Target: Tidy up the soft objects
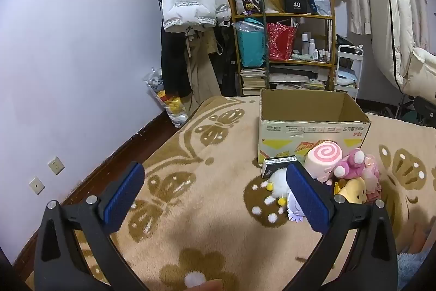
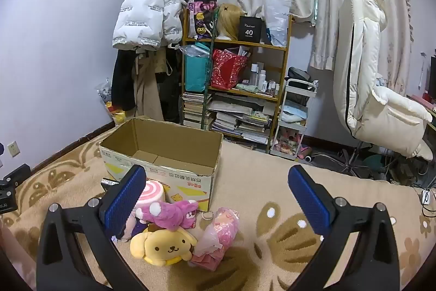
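A pile of soft toys lies on the patterned blanket in front of an open, empty cardboard box (image 2: pixel 163 154): a yellow dog plush (image 2: pixel 163 244), a pink bear plush (image 2: pixel 171 214), a pink swirl-roll plush (image 2: pixel 151 192) and a pink wrapped doll (image 2: pixel 220 231). In the left wrist view the box (image 1: pixel 313 127), swirl roll (image 1: pixel 324 157), pink bear (image 1: pixel 351 162), yellow plush (image 1: pixel 351 190) and a white fluffy toy (image 1: pixel 278 182) show. My left gripper (image 1: pixel 215 184) is open and empty, left of the pile. My right gripper (image 2: pixel 215 187) is open and empty, above the pile's right side.
A small black-and-white carton (image 1: pixel 278 164) lies by the box. A cluttered wooden shelf (image 2: pixel 234 78), hung coats (image 2: pixel 147 18), a white cart (image 2: pixel 294 116) and a white chair (image 2: pixel 376 89) stand beyond the bed. The wall runs along the left.
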`<state>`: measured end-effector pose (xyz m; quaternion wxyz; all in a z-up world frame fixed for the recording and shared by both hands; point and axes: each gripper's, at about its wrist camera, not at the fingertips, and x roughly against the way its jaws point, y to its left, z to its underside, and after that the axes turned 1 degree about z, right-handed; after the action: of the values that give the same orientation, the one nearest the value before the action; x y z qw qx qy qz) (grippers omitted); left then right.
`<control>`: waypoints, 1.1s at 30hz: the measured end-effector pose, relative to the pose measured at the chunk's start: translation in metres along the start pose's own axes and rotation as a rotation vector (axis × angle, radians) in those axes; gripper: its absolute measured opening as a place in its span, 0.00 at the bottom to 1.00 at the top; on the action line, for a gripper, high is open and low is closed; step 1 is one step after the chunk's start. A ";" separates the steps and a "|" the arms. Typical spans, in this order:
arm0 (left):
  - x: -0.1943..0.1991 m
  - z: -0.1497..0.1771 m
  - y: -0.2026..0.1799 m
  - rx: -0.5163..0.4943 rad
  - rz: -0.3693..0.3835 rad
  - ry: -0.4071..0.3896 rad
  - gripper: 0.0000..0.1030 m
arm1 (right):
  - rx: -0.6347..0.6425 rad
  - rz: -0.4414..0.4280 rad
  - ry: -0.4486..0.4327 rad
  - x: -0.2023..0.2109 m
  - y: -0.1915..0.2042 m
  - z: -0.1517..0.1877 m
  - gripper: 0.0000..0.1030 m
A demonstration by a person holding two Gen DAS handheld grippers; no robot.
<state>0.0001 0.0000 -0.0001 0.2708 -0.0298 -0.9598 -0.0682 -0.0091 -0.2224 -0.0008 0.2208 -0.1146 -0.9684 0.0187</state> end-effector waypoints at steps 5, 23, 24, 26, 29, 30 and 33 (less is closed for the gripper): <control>0.001 0.002 -0.003 -0.019 -0.002 -0.011 1.00 | -0.003 -0.004 0.012 0.000 0.000 0.000 1.00; 0.004 0.000 -0.004 -0.025 -0.007 -0.012 1.00 | 0.002 0.001 0.008 -0.001 0.000 0.000 1.00; 0.004 0.000 -0.004 -0.023 -0.005 -0.011 1.00 | 0.002 0.002 0.008 -0.001 0.000 0.000 1.00; 0.004 0.000 -0.004 -0.022 -0.010 -0.009 1.00 | 0.001 0.001 0.008 -0.001 0.000 0.000 1.00; 0.003 -0.001 -0.003 -0.018 -0.013 -0.005 1.00 | 0.003 0.001 0.008 -0.001 0.000 0.000 1.00; 0.003 -0.001 -0.003 -0.017 -0.013 -0.005 1.00 | 0.003 0.002 0.008 -0.001 0.000 0.000 1.00; 0.001 -0.001 -0.002 -0.017 -0.012 -0.004 1.00 | 0.004 0.001 0.008 -0.001 0.000 0.001 1.00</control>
<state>-0.0009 -0.0025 0.0009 0.2682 -0.0265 -0.9598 -0.0778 -0.0085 -0.2224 -0.0017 0.2250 -0.1149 -0.9674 0.0202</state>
